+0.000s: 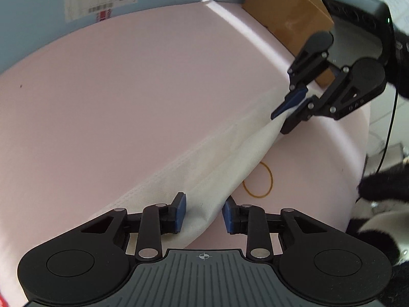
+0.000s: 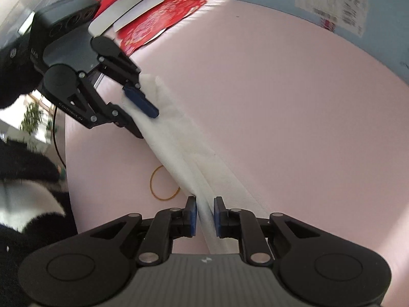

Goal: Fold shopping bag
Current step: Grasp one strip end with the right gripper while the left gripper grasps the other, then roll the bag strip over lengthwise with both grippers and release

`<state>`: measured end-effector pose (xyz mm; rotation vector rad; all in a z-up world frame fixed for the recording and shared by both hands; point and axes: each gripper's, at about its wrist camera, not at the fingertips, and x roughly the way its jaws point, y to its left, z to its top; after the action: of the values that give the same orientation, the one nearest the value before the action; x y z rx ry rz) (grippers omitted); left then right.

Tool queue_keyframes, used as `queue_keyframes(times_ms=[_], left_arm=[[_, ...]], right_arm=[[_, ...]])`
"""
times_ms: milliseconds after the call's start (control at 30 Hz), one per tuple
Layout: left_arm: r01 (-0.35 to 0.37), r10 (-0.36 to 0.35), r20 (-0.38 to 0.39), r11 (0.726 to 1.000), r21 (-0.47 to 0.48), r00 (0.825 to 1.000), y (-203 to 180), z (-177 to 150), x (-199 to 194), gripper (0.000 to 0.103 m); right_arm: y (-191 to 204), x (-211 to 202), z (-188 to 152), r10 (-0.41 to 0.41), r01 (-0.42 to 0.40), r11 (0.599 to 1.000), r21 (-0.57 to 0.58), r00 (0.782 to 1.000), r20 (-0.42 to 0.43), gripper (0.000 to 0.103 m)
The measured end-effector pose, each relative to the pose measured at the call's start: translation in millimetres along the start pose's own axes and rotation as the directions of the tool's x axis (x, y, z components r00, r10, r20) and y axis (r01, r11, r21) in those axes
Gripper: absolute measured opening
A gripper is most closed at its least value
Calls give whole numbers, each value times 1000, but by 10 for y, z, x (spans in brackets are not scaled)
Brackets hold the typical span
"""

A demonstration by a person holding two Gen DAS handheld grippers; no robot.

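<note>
A white fabric shopping bag lies gathered into a long narrow strip across the pink table. At the bottom of the left wrist view, my left gripper is shut on one end, with the fabric filling the gap between its blue pads. My right gripper pinches the far end at upper right. The right wrist view shows the same strip running from my right gripper, shut on it, up to my left gripper. The strip is raised a little off the table between them.
A yellow rubber band lies on the table beside the bag, partly under its edge. A blue box and a brown carton stand along the far side. Red papers lie past the table. A black fuzzy sleeve is at the table's edge.
</note>
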<state>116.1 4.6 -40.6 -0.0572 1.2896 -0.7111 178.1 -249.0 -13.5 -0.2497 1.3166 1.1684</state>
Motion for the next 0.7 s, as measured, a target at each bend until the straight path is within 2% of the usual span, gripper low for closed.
queue_keyframes(times_ms=[33,167,300,433,533,700], left_arm=[[31,-31,2,998,-58,1000,127,1,2,30],[112,-105,44,975,-194,993,356,-116,-27,30],[123,-104,82,954,-272,991,407,-257,-81,31],[98,-68,104,942,-322,992,503,-283,-112,31],[52,-13,114,938,-343,993,497,-329,-198,33],[-16,79,141,915,-404,987,462,-417,-289,34]], right_arm=[[-123,-28,-14,20,-21,998,66,1000,11,20],[-378,-114,-155,16,-19,981,194,1000,20,30],[-503,-216,-414,10,-24,957,290,999,49,31],[-613,-244,-522,-71,45,929,367,996,59,32],[-561,-235,-561,-157,122,888,444,987,42,35],[-325,-161,-592,-315,286,853,436,949,-5,35]])
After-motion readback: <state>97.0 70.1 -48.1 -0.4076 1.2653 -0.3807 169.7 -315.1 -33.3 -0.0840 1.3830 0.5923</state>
